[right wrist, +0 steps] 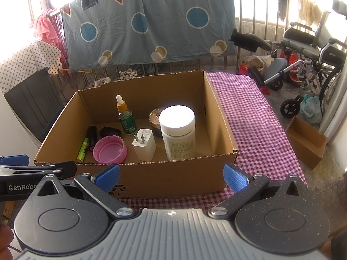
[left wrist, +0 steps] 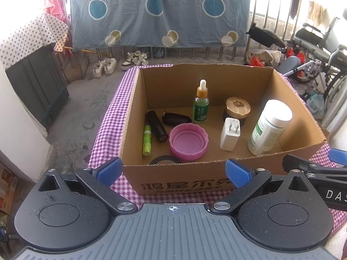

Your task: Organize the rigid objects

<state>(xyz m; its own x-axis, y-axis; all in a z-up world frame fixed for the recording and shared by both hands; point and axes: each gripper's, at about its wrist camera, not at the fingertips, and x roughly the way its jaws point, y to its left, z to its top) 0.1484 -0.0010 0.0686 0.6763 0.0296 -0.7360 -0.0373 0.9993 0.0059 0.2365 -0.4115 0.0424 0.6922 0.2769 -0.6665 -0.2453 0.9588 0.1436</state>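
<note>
Seemingly nearly finished: the white bottle [left wrist: 269,127], charger [left wrist: 229,134], dropper bottle [left wrist: 200,104] and pink lid [left wrist: 188,144] sit inside the cardboard box [left wrist: 299,117]. Left tongs [left wrist: 173,171] and right tongs [right wrist: 172,176], at its six o'clock, gape empty.

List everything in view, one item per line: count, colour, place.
cardboard box: 1, brown, on checked cloth
checked cloth: 1, purple-white, under box
dropper bottle: 1, green, upright, box rear
white bottle: 1, white, box right
charger plug: 1, white, box middle
pink lid: 1, pink, box front
gold-lidded jar: 1, dark, behind plug
black tube: 1, black, box left
green tube: 1, green, lying box left
black pouch: 1, black, behind lid
wheelchair: 1, grey, right background
left hand-held gripper: 1, blue pads, open
right hand-held gripper: 1, blue pads, open
</note>
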